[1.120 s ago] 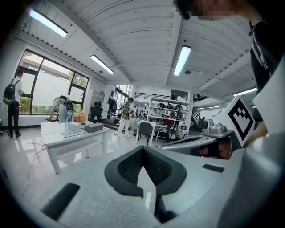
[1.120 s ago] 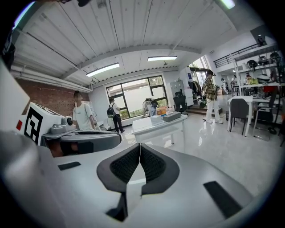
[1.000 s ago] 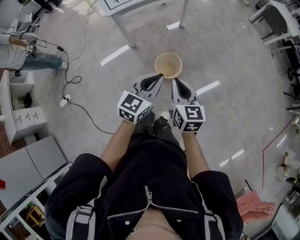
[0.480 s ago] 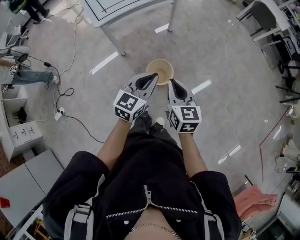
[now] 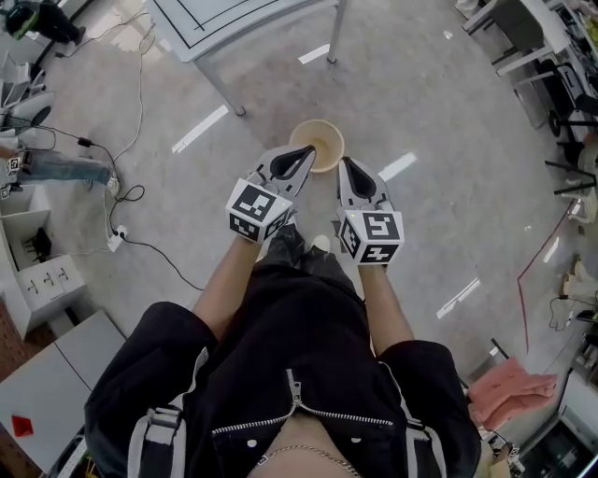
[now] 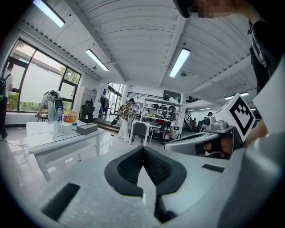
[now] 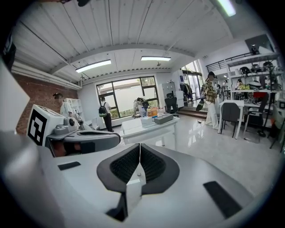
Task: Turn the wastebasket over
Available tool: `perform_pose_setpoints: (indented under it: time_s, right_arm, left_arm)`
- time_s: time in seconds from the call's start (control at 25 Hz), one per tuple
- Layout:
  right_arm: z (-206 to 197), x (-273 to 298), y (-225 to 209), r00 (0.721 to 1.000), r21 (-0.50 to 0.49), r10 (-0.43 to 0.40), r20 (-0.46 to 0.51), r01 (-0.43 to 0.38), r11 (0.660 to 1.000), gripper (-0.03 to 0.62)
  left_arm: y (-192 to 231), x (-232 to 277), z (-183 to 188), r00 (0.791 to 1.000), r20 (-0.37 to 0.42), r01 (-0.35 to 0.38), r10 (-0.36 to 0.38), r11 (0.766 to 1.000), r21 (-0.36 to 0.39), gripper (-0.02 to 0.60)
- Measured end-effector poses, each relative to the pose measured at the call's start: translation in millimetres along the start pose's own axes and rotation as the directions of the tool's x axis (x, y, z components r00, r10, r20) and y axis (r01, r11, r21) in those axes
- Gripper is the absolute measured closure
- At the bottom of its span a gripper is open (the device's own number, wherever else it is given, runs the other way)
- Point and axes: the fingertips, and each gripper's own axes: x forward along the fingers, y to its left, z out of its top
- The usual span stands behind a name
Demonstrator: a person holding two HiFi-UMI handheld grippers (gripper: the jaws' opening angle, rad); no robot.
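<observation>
Your left gripper [image 5: 309, 149] and right gripper [image 5: 344, 162] are both closed, with nothing between the jaws. Just beyond their tips, the round beige wastebasket [image 5: 323, 134] stands mouth-up on the grey floor [image 5: 439, 112].

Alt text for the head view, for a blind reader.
From above, a person in black holds out the left gripper and right gripper, both shut and empty, toward a beige wastebasket standing open side up on the grey floor, near a white table.
</observation>
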Motion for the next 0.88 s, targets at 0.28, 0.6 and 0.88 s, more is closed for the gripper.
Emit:
perform_pose_setpoints:
  time_s: [0.28, 0.6, 0.88]
  right_arm:
    - [-1, 15, -2, 0.999, -0.044, -0.034, -0.015, 0.033, 0.998, 0.583]
    - [-7, 34, -11, 0.998, -0.061, -0.038, -0.039, 0.036, 0.997, 0.583]
    - [-5, 46, -17, 1.000, -0.056, -0.028, 0.000, 0.028, 0.998, 0.583]
  left_arm:
    - [15, 4, -13, 0.999, -0.011, 0.052, -0.052, 0.999, 0.002, 0.578]
    - [41, 6, -23, 0.999, -0.016, 0.031, -0.031, 0.999, 0.007, 0.578]
    - [39, 10, -32, 1.000, -0.003, 0.015, -0.015, 0.999, 0.044, 0.578]
